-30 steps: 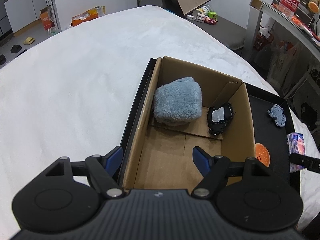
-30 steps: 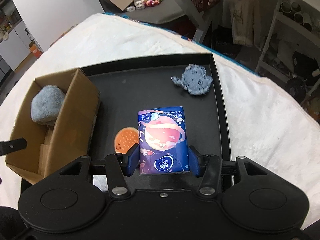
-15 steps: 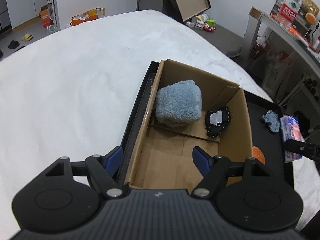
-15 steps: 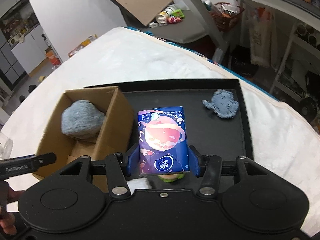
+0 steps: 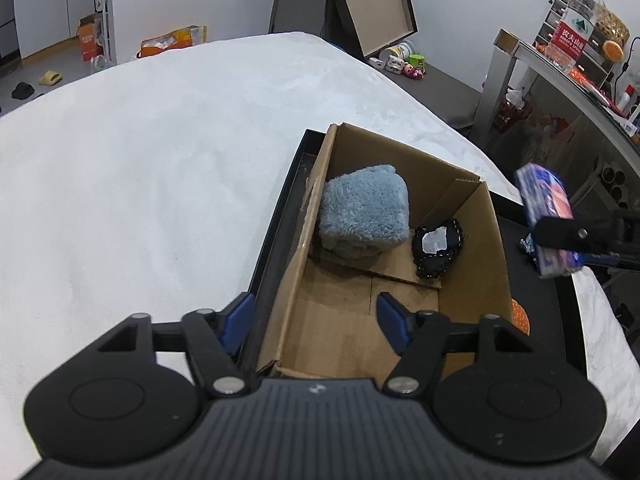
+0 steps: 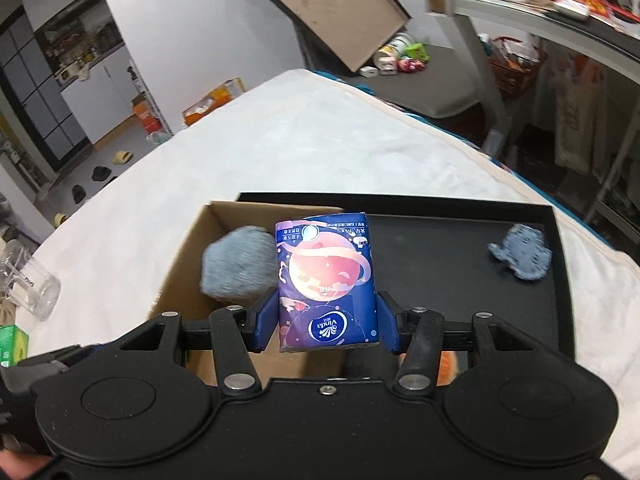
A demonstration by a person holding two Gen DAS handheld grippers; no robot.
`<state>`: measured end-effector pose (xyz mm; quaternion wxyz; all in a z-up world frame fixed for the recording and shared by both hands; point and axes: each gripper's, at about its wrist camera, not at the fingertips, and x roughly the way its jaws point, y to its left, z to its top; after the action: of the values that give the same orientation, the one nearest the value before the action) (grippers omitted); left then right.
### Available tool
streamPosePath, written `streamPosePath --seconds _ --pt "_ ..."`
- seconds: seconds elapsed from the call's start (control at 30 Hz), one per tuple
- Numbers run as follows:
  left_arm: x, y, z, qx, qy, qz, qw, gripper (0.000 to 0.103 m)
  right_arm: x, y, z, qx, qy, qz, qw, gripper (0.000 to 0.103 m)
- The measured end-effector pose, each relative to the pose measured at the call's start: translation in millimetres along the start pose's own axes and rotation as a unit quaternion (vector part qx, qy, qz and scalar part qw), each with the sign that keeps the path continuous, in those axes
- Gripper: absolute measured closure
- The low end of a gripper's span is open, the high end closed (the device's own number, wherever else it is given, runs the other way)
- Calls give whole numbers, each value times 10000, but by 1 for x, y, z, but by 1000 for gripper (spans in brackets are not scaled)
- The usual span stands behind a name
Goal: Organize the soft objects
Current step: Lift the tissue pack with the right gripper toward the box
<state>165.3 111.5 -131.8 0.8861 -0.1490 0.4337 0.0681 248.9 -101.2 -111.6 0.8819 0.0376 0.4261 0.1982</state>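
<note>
My right gripper (image 6: 326, 330) is shut on a blue tissue pack (image 6: 326, 284) and holds it in the air above the right wall of the cardboard box (image 6: 180, 256). The pack also shows in the left wrist view (image 5: 546, 220), to the right of the box (image 5: 496, 248). The box holds a fluffy blue cloth (image 5: 364, 210) and a black beaded pouch (image 5: 438, 250). My left gripper (image 5: 314, 322) is open and empty over the box's near left corner. A small blue-grey cloth (image 6: 520, 252) lies on the black tray (image 6: 560, 280). An orange pad (image 5: 520, 316) lies beside the box.
The tray sits on a white fleece-covered table (image 5: 140, 180). A clear glass (image 6: 28, 284) and a green packet (image 6: 12, 344) stand at the table's left edge. Shelves and a metal table (image 5: 560, 92) with a bottle stand to the right.
My right gripper has lifted the tissue pack off the tray and carried it left, towards the box. My left gripper has stayed open over the box's near corner.
</note>
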Motion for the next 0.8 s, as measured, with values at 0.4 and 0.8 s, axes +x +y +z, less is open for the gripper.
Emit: streamPosePath --seconds 0.4,0.8 --pt "7 24 -3 -413 -15 -81 9991 89 27 36 -1 -81 192 291 9994 53" --pt "6 28 -5 -464 -47 -194 9987 88 59 62 -9 -61 501 538 9973 52"
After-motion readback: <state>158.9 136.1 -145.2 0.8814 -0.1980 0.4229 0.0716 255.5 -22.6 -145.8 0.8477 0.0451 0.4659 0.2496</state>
